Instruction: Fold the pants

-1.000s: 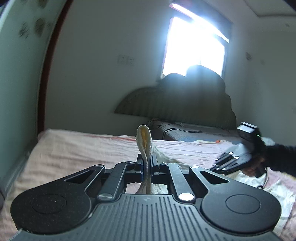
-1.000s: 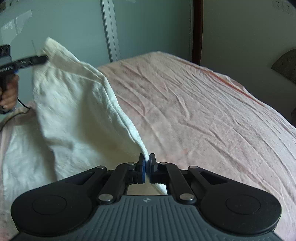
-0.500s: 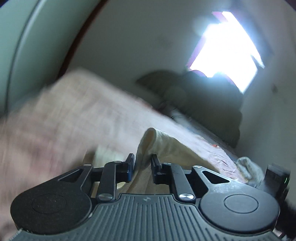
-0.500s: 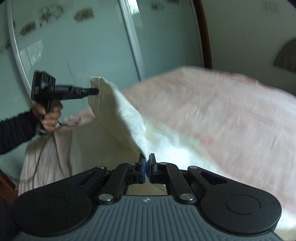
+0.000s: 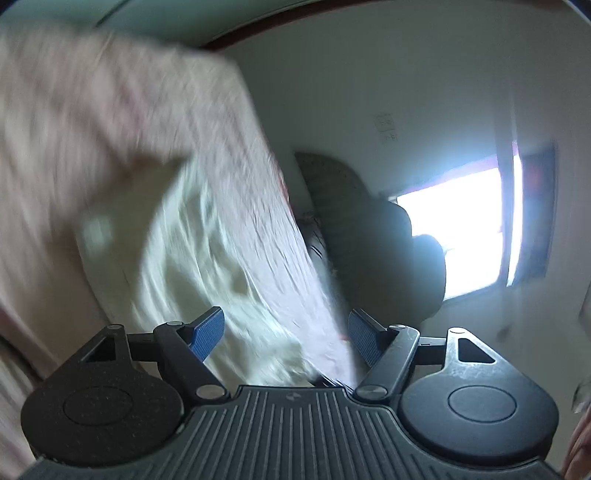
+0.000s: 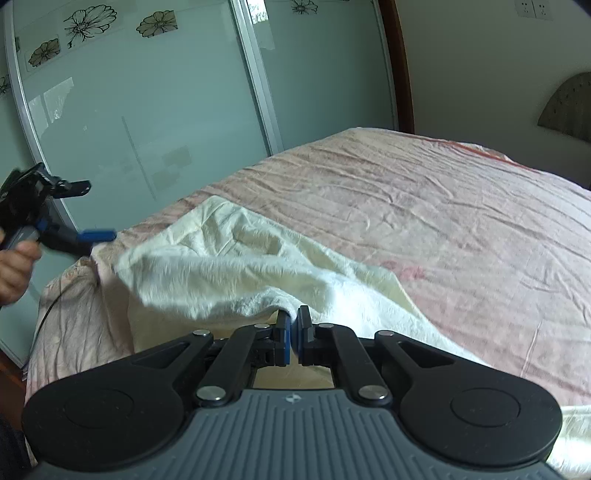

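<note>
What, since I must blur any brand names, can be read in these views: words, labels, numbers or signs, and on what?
No readable text anywhere.
Right tool: small emblem on its body, a mark without letters.
Left tool: the same kind of mark, blurred.
Wardrobe door: flower decals only, no words.
Wall sockets: no legible marking.

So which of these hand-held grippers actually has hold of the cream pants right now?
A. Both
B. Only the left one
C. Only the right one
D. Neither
C: the right hand-held gripper is pinched shut on an edge of the cream pants, while the left hand-held gripper is off to the side of the cloth, its jaws opening with nothing between them.
</note>
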`<state>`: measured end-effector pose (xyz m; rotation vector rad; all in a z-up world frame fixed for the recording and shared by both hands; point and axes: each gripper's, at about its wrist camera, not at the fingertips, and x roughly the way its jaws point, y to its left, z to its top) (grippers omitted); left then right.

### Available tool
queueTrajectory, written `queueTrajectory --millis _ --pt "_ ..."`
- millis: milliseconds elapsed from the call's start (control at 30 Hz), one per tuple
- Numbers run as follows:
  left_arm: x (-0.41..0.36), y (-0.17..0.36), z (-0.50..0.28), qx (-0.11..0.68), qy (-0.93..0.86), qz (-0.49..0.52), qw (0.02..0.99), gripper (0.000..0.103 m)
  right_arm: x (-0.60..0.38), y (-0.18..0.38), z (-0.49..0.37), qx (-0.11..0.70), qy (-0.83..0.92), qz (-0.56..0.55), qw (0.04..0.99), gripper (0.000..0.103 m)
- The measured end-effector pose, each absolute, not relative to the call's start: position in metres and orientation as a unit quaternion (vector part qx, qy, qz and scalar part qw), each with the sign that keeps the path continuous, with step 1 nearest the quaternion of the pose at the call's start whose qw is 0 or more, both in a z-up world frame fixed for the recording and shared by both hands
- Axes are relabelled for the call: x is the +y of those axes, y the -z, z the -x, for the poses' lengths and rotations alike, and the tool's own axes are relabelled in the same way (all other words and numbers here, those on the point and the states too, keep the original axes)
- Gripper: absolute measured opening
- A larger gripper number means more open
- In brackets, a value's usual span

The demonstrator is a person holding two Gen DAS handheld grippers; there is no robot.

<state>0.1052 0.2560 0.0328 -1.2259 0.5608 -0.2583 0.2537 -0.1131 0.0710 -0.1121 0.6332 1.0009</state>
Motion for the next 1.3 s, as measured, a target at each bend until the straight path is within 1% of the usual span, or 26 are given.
queueTrajectory --millis 100,267,433,533,600,733,767,800,833,867,933,1000,1100,1167,1200,1300 --pt "0.237 -0.02 -0.117 0.277 0.097 0.594 0.749 0.074 -0.115 -0.076 -0.259 0.295 -0.47 0.041 0.831 0.004" --pt "0.228 -0.013 -0.132 0.3 0.061 0.591 0.746 0.074 -0.119 -0.085 -0.261 0.289 -0.468 0.027 0.835 0.004" --pt "0.209 -0.025 -0.126 0.311 0.093 0.558 0.764 0.077 -0.119 -0.087 -0.26 0.286 -0.461 0.021 0.839 0.004" --pt "0.207 -0.018 -0.13 0.328 0.058 0.538 0.775 0.076 -0.121 -0.087 -0.261 0.281 -0.462 0.017 0.841 0.004" --pt "0.21 -0.009 -0.133 0.342 0.04 0.548 0.762 0.076 -0.123 -0.087 -0.26 0.279 -0.462 0.014 0.842 0.004" --pt "0.214 -0.011 -0.139 0.336 0.018 0.535 0.775 0.076 -0.123 -0.089 -0.256 0.28 -0.462 0.017 0.841 0.004" --pt "0.216 -0.011 -0.14 0.329 0.011 0.533 0.779 0.075 -0.123 -0.089 -0.256 0.28 -0.463 0.016 0.841 0.004" --pt "0.217 -0.012 -0.143 0.326 0.002 0.532 0.782 0.061 -0.124 -0.089 -0.255 0.28 -0.463 0.015 0.841 0.004" --pt "0.218 -0.012 -0.146 0.328 -0.005 0.523 0.786 0.019 -0.124 -0.089 -0.255 0.281 -0.463 0.013 0.841 0.004" --pt "0.217 -0.012 -0.151 0.34 -0.007 0.506 0.793 0.012 -0.125 -0.088 -0.254 0.281 -0.462 0.012 0.841 0.004" --pt "0.214 -0.015 -0.159 0.366 -0.02 0.471 0.802 0.011 -0.125 -0.087 -0.253 0.282 -0.461 0.009 0.841 0.004" --pt "0.209 -0.019 -0.162 0.373 -0.027 0.44 0.816 0.01 -0.123 -0.084 -0.249 0.285 -0.459 0.009 0.842 0.004" --pt "0.21 -0.042 -0.162 0.359 -0.017 0.386 0.849 0.009 -0.122 -0.08 -0.238 0.289 -0.45 0.01 0.845 0.004" --pt "0.219 -0.06 -0.155 0.335 -0.002 0.36 0.871 0.009 -0.125 -0.083 -0.22 0.283 -0.45 0.013 0.847 0.004" --pt "0.225 -0.064 -0.155 0.338 0.012 0.351 0.873 0.009 -0.127 -0.085 -0.208 0.279 -0.455 0.011 0.845 0.004" --pt "0.246 -0.046 -0.16 0.39 0.02 0.343 0.854 0.009 -0.12 -0.076 -0.176 0.291 -0.474 0.03 0.83 0.004"
